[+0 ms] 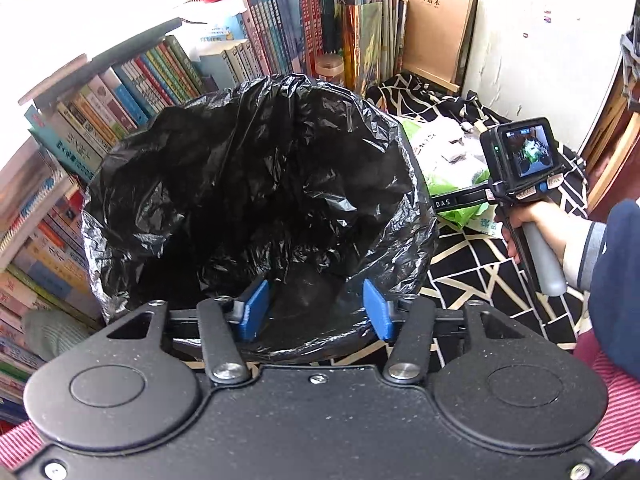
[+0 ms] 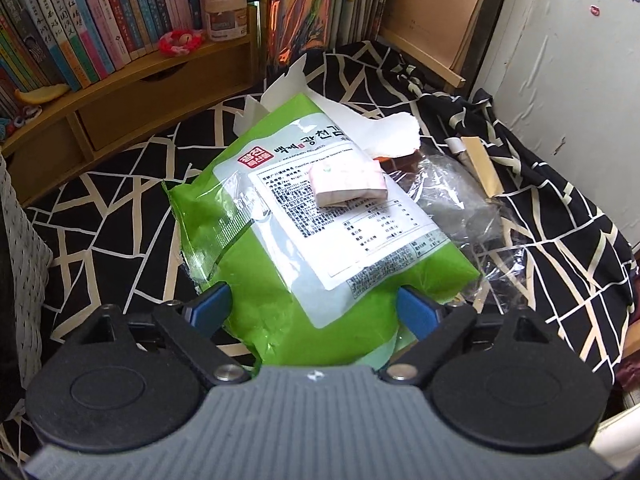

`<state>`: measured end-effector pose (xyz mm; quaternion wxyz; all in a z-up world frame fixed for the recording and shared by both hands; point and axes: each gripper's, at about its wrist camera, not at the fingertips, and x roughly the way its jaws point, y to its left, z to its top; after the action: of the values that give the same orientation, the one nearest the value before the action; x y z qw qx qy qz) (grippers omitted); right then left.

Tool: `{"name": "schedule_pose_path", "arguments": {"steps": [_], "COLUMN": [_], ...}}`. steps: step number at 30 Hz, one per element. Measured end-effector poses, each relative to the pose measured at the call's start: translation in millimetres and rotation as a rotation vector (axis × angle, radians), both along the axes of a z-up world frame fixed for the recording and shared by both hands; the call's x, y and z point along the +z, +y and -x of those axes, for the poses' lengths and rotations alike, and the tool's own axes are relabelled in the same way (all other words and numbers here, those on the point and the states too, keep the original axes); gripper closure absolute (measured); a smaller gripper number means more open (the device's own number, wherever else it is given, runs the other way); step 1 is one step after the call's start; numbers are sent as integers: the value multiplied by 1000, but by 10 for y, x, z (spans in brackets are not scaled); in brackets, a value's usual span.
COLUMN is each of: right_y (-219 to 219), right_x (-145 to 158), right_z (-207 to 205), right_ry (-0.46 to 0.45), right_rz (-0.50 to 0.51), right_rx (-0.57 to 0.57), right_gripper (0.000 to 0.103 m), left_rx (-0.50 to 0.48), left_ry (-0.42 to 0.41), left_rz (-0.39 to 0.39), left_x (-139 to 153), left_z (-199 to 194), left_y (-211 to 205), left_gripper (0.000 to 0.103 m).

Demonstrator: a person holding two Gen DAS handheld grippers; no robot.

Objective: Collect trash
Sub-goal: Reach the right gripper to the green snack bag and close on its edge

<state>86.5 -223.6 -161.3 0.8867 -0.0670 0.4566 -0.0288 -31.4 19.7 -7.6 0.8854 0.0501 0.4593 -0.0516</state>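
Observation:
A bin lined with a black trash bag [image 1: 248, 184] fills the left wrist view. My left gripper [image 1: 316, 310] hangs over its near rim, and the blue pads stand apart with only loose bag film and the dark inside between them. In the right wrist view a green snack packet [image 2: 280, 280] lies on a black-and-white patterned cloth [image 2: 120, 216], with a small pink folded wrapper [image 2: 348, 184] on top. My right gripper [image 2: 314, 310] is open, and its pads flank the packet's near end. Clear plastic wrap [image 2: 456, 200] and torn white paper [image 2: 392, 136] lie beside the packet.
Rows of books [image 1: 120, 92] crowd the bin's left and far sides. A wooden shelf [image 2: 120, 96] with a jar [image 2: 226, 12] stands behind the cloth. A white wall [image 2: 560, 60] closes the right. A hand [image 1: 536, 220] holds the right tool beside the bin.

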Motion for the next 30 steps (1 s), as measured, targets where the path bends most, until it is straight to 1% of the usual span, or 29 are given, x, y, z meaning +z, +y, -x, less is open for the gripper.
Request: {"name": "schedule_pose_path", "arguments": {"steps": [2, 4, 5, 6, 7, 8, 10, 11, 12, 13, 14, 15, 16, 17, 18, 19, 22, 26, 28, 29, 30], "right_y": [7, -2, -9, -17, -22, -25, -22, -18, -14, -11, -9, -7, -6, -4, -2, -1, 5, 31, 39, 38, 37], "right_x": [-32, -49, -52, -51, -49, -48, -46, -45, -44, -39, -33, -25, -14, -3, 8, 20, 64, 149, 185, 193, 191], "right_z": [-4, -5, -8, -6, -7, -8, -8, -5, -3, -1, 2, 5, 9, 12, 13, 15, 12, 8, 12, 13, 16], "right_ry": [9, 17, 21, 23, 22, 21, 22, 23, 24, 25, 24, 22, 19, 17, 15, 14, 7, -14, -28, -30, -35], "right_rz": [0, -7, -15, -21, -25, -27, -29, -30, -31, -33, -34, -36, -40, -43, -47, -53, -72, -86, -91, -92, -87], "right_rx": [2, 0, 0, -3, -6, -6, -3, -2, -1, 1, 2, 2, 3, 2, 2, 2, 1, -3, -10, -14, -20], "right_gripper": [8, 9, 10, 10, 11, 12, 15, 17, 19, 22, 26, 28, 31, 34, 35, 37, 38, 39, 38, 37, 33], "left_rx": [4, -6, -16, -28, -43, -62, -97, -103, -99, -94, -87, -88, -92, -97, -107, -117, -115, -101, -101, -99, -97], "left_ry": [3, -15, -31, -44, -55, -69, -81, -78, -66, -47, -34, -23, -11, -6, -5, -7, -16, -5, -2, 2, 5], "left_rz": [-16, 4, 23, 43, 59, 63, 49, 34, 20, -1, -13, -10, -6, -1, -5, -12, -32, -15, -19, -19, -16], "left_x": [-14, 53, 101, 147, 182, 202, 174, 131, 80, 23, -28, -72, -118, -142, -157, -177, -211, -227, -232, -233, -234], "left_z": [-6, 18, 32, 46, 62, 83, 105, 98, 90, 71, 56, 49, 44, 48, 69, 85, 102, 85, 73, 68, 65], "left_y": [-28, -36, -35, -40, -53, -78, -144, -175, -195, -200, -205, -205, -205, -217, -236, -261, -285, -244, -237, -231, -223], "left_gripper": [51, 50, 47, 36, 31, 30, 30, 31, 35, 42, 47, 51, 58, 60, 66, 68, 68, 68, 68, 68, 68]}}
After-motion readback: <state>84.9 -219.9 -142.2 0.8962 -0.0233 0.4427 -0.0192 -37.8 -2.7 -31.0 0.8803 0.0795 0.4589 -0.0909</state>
